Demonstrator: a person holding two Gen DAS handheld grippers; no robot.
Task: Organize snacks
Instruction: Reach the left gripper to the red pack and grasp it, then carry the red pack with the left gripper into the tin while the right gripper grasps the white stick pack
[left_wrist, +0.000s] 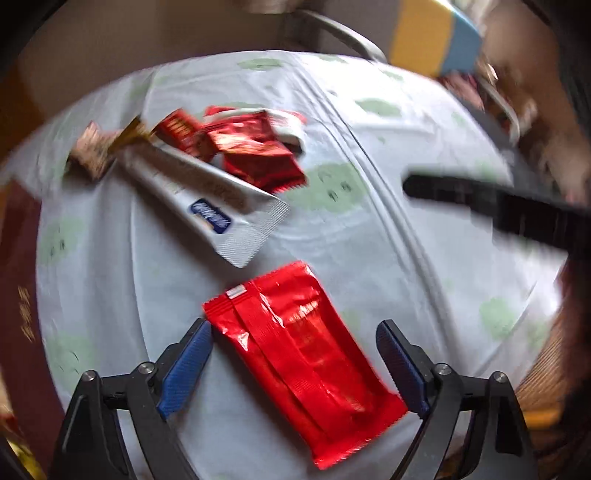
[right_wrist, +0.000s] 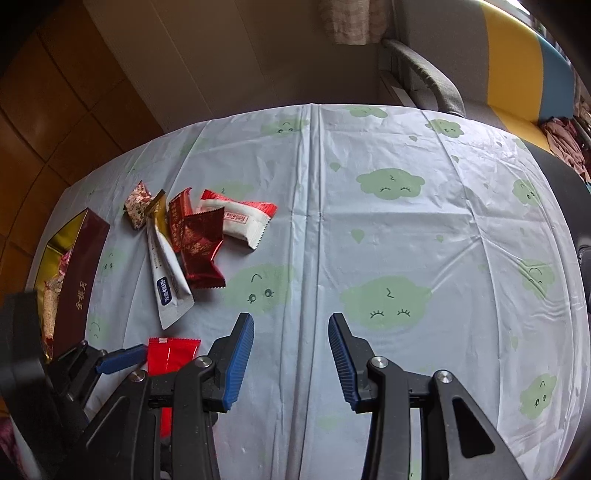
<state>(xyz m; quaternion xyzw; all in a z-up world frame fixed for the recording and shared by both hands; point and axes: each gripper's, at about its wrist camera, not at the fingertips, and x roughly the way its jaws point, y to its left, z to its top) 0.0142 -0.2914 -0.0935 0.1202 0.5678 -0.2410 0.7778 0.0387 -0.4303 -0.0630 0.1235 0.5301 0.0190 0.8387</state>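
A bright red snack packet (left_wrist: 303, 362) lies flat on the cloud-print tablecloth (left_wrist: 369, 240). My left gripper (left_wrist: 294, 326) is open just above it, one blue finger on each side, pads off the wrapper. From the right wrist view the same red packet (right_wrist: 171, 354) shows at lower left. Further back lies a pile: a silver sachet (right_wrist: 168, 288), dark red packets (right_wrist: 199, 251), a white-and-red packet (right_wrist: 240, 221) and a small patterned sweet (right_wrist: 138, 206). My right gripper (right_wrist: 291, 319) hovers open over bare cloth, holding nothing.
A dark red gift box (right_wrist: 79, 280) with a gold lining and several snacks inside stands at the table's left edge. Behind the table are a grey chair armrest (right_wrist: 424, 74) and a yellow-and-blue cushion (right_wrist: 517, 66). Wooden floor lies to the left.
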